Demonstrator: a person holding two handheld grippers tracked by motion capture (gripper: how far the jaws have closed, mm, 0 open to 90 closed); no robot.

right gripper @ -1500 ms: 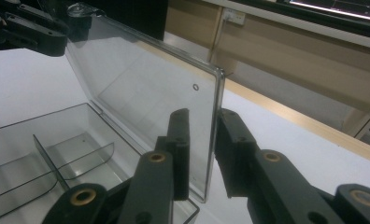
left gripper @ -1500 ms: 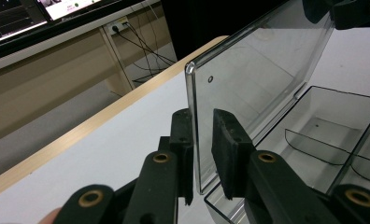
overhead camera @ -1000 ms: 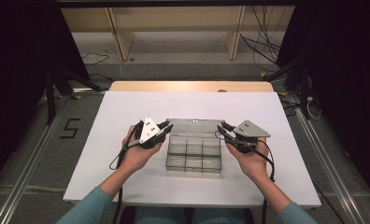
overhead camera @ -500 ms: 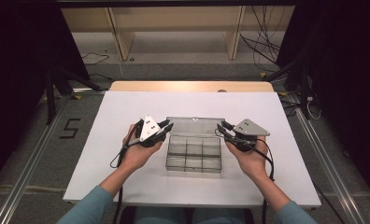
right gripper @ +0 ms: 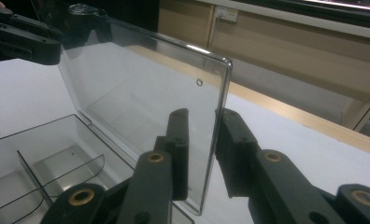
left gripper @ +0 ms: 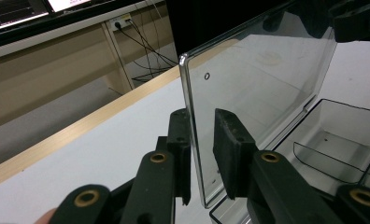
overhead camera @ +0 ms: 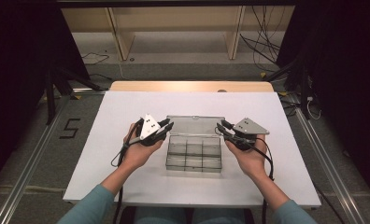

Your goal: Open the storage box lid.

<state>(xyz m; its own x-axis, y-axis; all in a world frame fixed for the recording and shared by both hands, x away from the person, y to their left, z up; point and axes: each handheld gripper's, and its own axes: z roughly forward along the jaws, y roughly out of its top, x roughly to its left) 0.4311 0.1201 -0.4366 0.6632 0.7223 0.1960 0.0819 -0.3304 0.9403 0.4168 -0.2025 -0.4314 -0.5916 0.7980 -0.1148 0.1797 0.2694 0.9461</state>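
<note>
A clear plastic compartment box (overhead camera: 192,156) sits mid-table with its lid (overhead camera: 195,125) standing upright at the back. My left gripper (overhead camera: 167,127) is at the lid's left edge and my right gripper (overhead camera: 220,127) at its right edge. In the left gripper view the lid (left gripper: 258,79) passes between the black jaws of the left gripper (left gripper: 202,154), one pad on each face. The right gripper view shows the same: the lid (right gripper: 141,93) is pinched at its edge by the right gripper (right gripper: 202,154). The compartments (left gripper: 342,135) (right gripper: 47,154) look empty.
A white table top (overhead camera: 127,112) with a wooden strip (overhead camera: 188,86) along its far edge. Beyond it stand pale shelving and loose cables on the floor. Dark curtains flank both sides. Cables trail from each gripper toward the near edge.
</note>
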